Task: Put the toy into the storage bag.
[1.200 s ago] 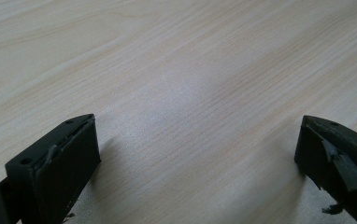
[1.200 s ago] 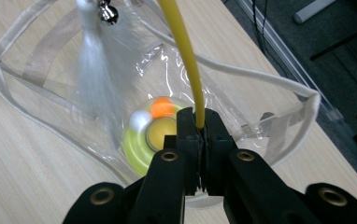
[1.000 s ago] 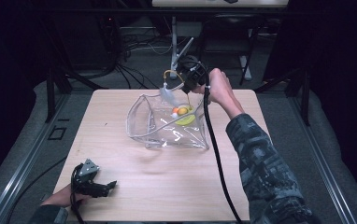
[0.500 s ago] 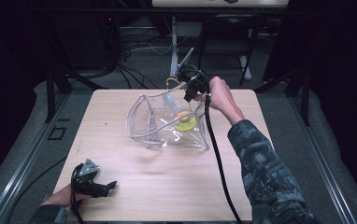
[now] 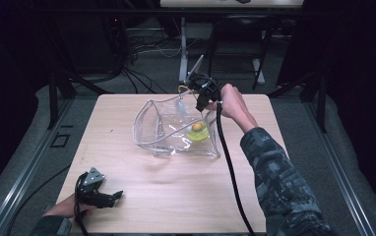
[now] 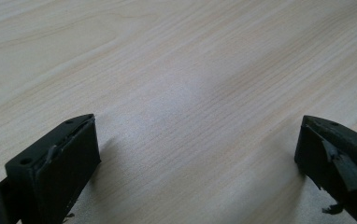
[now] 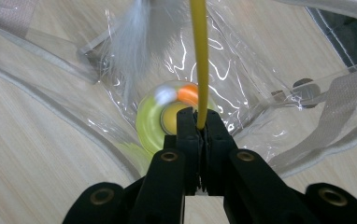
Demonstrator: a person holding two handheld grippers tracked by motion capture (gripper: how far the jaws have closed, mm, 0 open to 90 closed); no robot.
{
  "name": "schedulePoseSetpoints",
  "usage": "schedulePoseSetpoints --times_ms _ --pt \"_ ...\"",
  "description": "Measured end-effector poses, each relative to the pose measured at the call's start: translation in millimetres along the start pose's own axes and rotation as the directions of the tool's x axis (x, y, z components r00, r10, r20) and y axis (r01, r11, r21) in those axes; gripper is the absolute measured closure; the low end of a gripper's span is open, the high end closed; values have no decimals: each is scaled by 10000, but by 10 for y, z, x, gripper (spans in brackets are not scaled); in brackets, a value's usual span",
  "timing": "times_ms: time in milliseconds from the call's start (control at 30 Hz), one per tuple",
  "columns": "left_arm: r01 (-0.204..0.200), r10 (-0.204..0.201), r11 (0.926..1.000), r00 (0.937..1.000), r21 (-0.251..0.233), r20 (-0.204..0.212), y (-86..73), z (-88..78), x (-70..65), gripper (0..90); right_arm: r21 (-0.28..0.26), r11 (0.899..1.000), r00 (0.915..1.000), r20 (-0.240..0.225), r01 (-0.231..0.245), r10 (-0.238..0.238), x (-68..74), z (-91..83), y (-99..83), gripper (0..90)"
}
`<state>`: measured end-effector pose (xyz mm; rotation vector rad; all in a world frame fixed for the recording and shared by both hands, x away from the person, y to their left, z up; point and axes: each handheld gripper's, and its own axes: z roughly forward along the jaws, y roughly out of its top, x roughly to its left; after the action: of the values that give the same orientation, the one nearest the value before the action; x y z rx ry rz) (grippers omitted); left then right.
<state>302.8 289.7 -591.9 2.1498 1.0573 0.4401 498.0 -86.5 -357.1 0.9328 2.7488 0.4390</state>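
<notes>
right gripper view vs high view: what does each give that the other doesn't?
Right gripper view alone: the right gripper with jaws shut on a thin yellow rod, and a white feather tuft hanging beside it. High view alone: the left gripper resting open near the table's front edge, away from the work. Shared: the clear plastic bag and the yellow-green ring toy inside it.

text: none legible | labels: none | brands: none | numbers: none | signs: none
</notes>
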Motion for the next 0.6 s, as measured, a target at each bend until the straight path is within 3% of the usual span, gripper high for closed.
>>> schedulePoseSetpoints --times_ms 600 --pt "-1 1 10000 10000 0 1 0 0 0 0 1089 9940 9999 -119 -44 57 -6 158 38 876"
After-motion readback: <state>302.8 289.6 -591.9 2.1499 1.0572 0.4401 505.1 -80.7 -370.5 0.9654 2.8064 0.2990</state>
